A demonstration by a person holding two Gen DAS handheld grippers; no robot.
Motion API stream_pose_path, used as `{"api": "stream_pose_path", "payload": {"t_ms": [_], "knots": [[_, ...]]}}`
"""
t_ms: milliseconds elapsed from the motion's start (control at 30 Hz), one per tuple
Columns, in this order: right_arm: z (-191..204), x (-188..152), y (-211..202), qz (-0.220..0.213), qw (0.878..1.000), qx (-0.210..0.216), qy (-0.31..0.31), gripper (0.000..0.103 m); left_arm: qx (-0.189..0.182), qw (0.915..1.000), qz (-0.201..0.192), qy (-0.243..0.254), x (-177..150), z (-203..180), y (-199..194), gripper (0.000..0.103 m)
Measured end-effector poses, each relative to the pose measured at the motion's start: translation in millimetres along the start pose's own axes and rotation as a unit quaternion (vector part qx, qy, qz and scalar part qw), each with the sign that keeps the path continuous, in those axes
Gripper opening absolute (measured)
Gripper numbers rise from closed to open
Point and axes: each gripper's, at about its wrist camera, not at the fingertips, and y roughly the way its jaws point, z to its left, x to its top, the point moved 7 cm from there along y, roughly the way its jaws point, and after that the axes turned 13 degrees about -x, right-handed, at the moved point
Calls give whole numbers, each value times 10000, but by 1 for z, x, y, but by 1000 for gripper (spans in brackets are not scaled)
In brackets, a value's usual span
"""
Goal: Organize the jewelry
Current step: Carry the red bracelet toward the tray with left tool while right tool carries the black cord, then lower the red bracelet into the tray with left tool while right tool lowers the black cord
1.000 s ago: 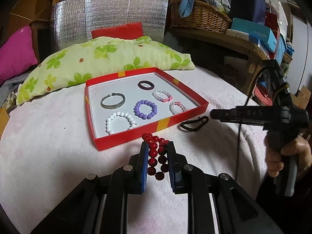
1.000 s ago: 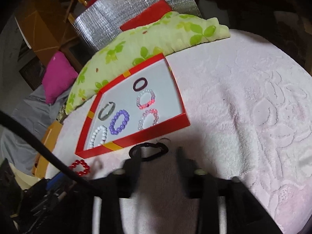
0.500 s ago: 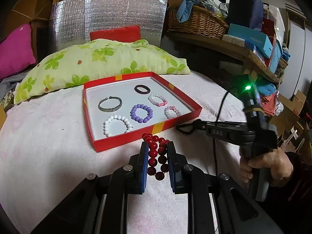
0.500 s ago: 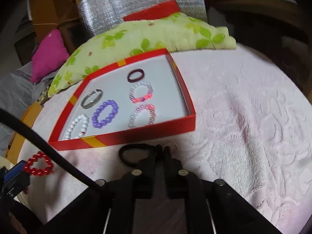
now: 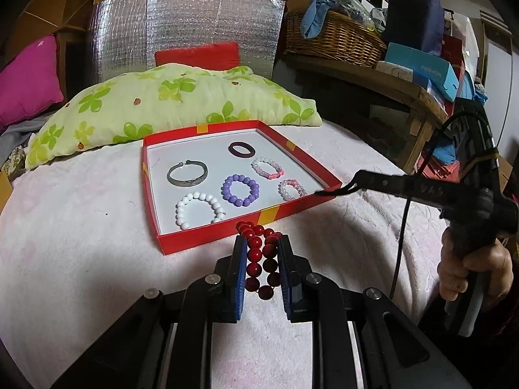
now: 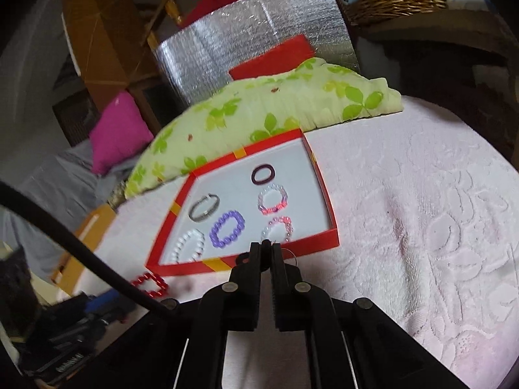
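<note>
Black hair band (image 5: 334, 190) pinched at right tool (image 6: 266, 253) tip over red tray (image 5: 211, 233) rim, red bead bracelet (image 5: 259, 259) clenched in left tool (image 5: 259, 270); thin grip, likely to slip outside tray.

A pale pink textured blanket (image 5: 81, 227) fills the lower half of the frame. Above it, left of centre, lies a light green pillow with leaf prints (image 5: 168, 103). Behind the pillow stand a silver foil panel (image 5: 181, 32) and a small red cushion (image 5: 198, 55). A magenta cushion (image 5: 26, 77) sits at the left edge. A wicker basket (image 5: 337, 40) and a blue box (image 5: 421, 66) occupy a wooden shelf (image 5: 389, 89), upper right.
</note>
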Motion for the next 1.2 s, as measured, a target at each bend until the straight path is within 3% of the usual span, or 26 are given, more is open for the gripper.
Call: {"api": "stream_pose_path", "payload": {"t_ms": [267, 433, 567, 733, 900, 1200], "knots": [[-1, 21, 7, 33, 9999, -14, 149, 6, -140, 9998, 16, -102, 10, 0, 2, 20], [6, 43, 31, 282, 9995, -161, 24, 6, -175, 9997, -9, -143, 39, 7, 7, 20], [12, 65, 58, 358, 9988, -305, -94, 6, -38, 9999, 111, -86, 67, 23, 27, 20], [11, 96, 93, 266, 9980, -577, 45, 6, -186, 9987, 256, -387, 101, 51, 69, 20], [10, 114, 123, 338, 9968, -687, 224, 6, -359, 9950, 359, -865, 111, 71, 105, 20], [20, 111, 161, 488, 9945, -922, -5, 6, -290, 9921, 557, -1082, 115, 90, 132, 20]]}}
